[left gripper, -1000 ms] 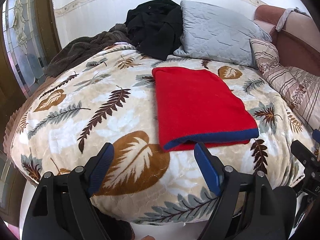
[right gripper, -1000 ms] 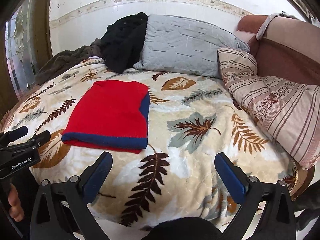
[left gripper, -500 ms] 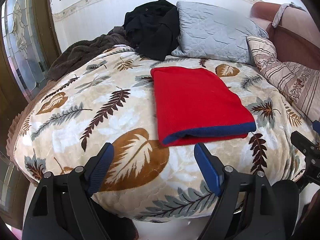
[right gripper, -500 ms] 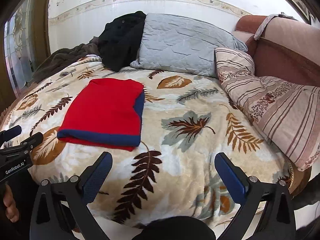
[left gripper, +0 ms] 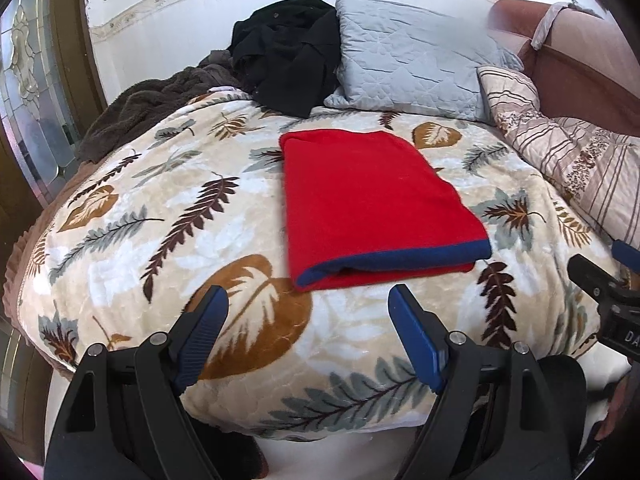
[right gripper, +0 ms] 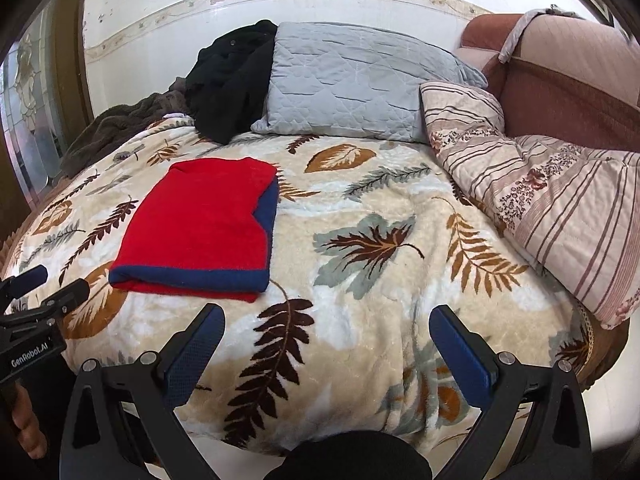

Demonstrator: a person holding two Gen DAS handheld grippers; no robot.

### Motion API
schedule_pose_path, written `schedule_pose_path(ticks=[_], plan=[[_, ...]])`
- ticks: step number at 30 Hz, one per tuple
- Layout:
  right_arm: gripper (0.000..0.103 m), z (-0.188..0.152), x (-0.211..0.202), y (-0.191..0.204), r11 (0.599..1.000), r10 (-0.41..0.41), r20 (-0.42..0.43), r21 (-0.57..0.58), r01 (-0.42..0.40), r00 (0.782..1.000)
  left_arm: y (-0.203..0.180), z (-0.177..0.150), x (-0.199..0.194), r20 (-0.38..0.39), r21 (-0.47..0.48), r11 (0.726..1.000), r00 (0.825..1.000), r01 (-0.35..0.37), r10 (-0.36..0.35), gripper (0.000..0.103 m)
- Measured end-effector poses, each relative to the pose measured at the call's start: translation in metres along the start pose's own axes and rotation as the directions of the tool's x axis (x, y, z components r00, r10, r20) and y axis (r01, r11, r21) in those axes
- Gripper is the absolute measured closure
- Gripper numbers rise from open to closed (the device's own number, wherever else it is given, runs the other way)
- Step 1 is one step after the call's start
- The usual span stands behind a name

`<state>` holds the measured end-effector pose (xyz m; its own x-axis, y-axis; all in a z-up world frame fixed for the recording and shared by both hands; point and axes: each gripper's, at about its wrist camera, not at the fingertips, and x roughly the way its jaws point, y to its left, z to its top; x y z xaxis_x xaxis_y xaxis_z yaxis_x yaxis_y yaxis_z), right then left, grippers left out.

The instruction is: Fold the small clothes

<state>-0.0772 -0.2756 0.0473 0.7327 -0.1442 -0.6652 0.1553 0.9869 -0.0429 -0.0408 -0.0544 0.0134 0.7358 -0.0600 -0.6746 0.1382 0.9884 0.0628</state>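
A red garment with a blue hem (left gripper: 368, 208) lies folded into a flat rectangle on the leaf-patterned blanket (left gripper: 160, 240); it also shows in the right wrist view (right gripper: 204, 228). My left gripper (left gripper: 308, 312) is open and empty, just short of the garment's near blue edge, above the bed's front. My right gripper (right gripper: 326, 322) is open and empty, above the blanket to the right of the garment. Each gripper shows at the edge of the other's view, the left one (right gripper: 36, 300) and the right one (left gripper: 608, 284).
A black garment (left gripper: 288, 52), a grey quilted pillow (left gripper: 412, 60) and a brown fuzzy blanket (left gripper: 152, 100) lie at the back of the bed. A striped floral pillow (right gripper: 540, 184) and a reddish headboard (right gripper: 568, 84) are on the right. A glass door (left gripper: 28, 112) is at left.
Both grippers have drawn back and down a little from the bed, so the folded garment sits slightly further away. The jaws stay open and the garment has not moved.
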Motion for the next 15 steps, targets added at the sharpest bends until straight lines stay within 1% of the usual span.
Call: schedule_pose_path(ticks=[6,15], plan=[[0.0,0.0017,0.0004,-0.0062,1.0,-0.011,0.001,0.003,0.011,1.0,-0.009,-0.0005,-0.0017,0.007,0.034,0.999,1.0,-0.01,0.01,0.019],[0.0,0.0038,0.001,-0.0109,1.0,-0.021,-0.005,0.012,0.021,1.0,-0.012,-0.0005,-0.0008,0.005,0.041,0.999,1.0,-0.008,0.008,0.019]])
